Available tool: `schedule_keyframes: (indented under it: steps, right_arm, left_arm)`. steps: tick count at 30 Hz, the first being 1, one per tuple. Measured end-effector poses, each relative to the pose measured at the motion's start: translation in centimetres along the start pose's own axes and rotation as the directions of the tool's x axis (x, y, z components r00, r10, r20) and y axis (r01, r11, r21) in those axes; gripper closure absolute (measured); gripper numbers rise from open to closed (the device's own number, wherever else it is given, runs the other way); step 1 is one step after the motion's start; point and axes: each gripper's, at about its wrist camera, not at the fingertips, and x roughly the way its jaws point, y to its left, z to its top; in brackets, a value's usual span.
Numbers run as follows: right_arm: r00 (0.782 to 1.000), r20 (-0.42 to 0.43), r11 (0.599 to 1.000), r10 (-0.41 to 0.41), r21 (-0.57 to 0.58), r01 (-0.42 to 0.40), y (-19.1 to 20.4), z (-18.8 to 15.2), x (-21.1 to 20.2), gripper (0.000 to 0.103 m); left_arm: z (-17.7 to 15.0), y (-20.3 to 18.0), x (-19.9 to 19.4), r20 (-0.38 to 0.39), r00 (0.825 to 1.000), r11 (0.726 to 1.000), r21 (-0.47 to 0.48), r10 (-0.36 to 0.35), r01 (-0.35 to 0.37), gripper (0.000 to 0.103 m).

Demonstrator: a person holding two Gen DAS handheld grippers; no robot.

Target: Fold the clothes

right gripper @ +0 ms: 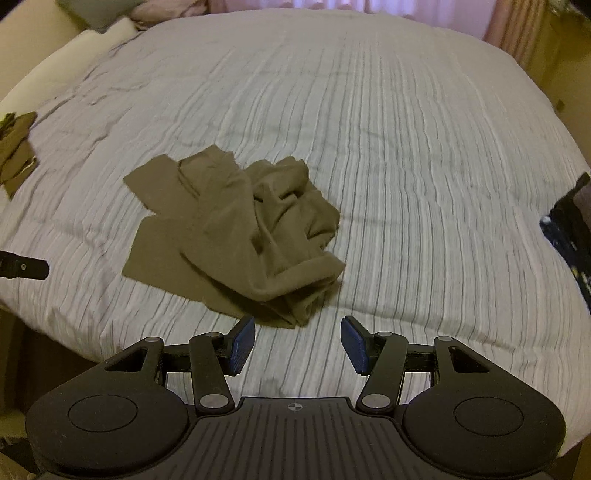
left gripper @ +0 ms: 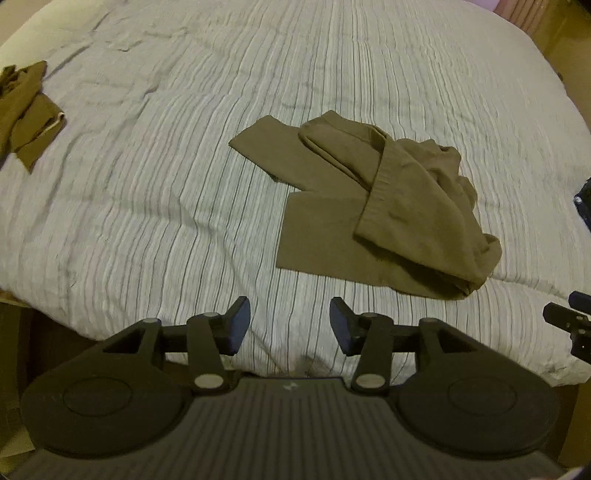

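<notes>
An olive-brown garment (left gripper: 373,199) lies crumpled on the striped bedspread (left gripper: 184,184), its flat legs spread toward the left and a bunched part on the right; it also shows in the right wrist view (right gripper: 243,229). My left gripper (left gripper: 290,325) is open and empty, above the bed's near edge, short of the garment and to its left. My right gripper (right gripper: 297,345) is open and empty, just short of the garment's near corner. Each gripper's tip shows at the edge of the other's view.
A second olive garment (left gripper: 26,110) lies at the bed's far left, also in the right wrist view (right gripper: 16,151). A dark patterned item (right gripper: 572,229) sits at the bed's right edge. Pillows (right gripper: 96,33) and pink curtains (right gripper: 498,22) are at the back.
</notes>
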Motion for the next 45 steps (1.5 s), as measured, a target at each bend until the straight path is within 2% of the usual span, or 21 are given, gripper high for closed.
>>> schedule_keyframes:
  steps: [11, 20, 24, 28, 32, 34, 37, 40, 45]
  right_arm:
    - [0.999, -0.002, 0.998, 0.04, -0.05, -0.04, 0.1, -1.0, -0.6, 0.048]
    - [1.0, 0.001, 1.0, 0.013, -0.025, -0.013, 0.2, -1.4, -0.8, 0.048]
    - [1.0, 0.01, 0.999, -0.019, -0.035, 0.02, 0.5, -1.5, -0.3, 0.048]
    - [0.998, 0.023, 0.993, -0.061, -0.099, 0.063, 1.0, -1.7, 1.1, 0.048]
    - [0.995, 0.054, 0.97, -0.079, -0.224, 0.089, 2.6, -2.2, 3.4, 0.048]
    - [0.992, 0.094, 0.94, -0.085, -0.321, 0.111, 3.9, -2.5, 4.8, 0.048]
    - [0.981, 0.173, 0.869, -0.09, -0.468, 0.162, 5.9, -3.2, 6.9, 0.047]
    - [0.962, 0.258, 0.749, -0.087, -0.62, 0.234, 7.8, -4.4, 9.2, 0.047]
    - [0.931, 0.358, 0.528, -0.073, -0.778, 0.341, 9.3, -6.4, 14.0, 0.048]
  left_arm:
    - [-1.3, -1.7, -1.0, 0.023, 0.999, 0.999, -0.02, 0.035, -0.035, 0.059]
    - [-1.2, -1.2, -0.4, 0.015, 1.0, 1.0, -0.004, 0.017, -0.017, 0.058]
    - [-1.3, -0.5, 0.6, 0.012, 1.0, 1.0, -0.028, -0.002, 0.002, 0.057]
    - [-2.2, 0.9, 2.5, 0.016, 0.999, 0.997, -0.071, -0.037, 0.038, 0.057]
    - [-3.5, 2.8, 5.2, 0.001, 0.997, 0.988, -0.128, -0.083, 0.083, 0.057]
    - [-4.0, 3.6, 6.5, -0.003, 0.994, 0.982, -0.159, -0.105, 0.103, 0.057]
    - [-4.5, 4.4, 8.3, 0.002, 0.993, 0.975, -0.188, -0.122, 0.12, 0.057]
    - [-4.7, 4.8, 10.1, 0.011, 0.989, 0.964, -0.224, -0.146, 0.144, 0.057]
    - [-4.6, 5.5, 12.7, 0.018, 0.984, 0.935, -0.308, -0.177, 0.174, 0.057]
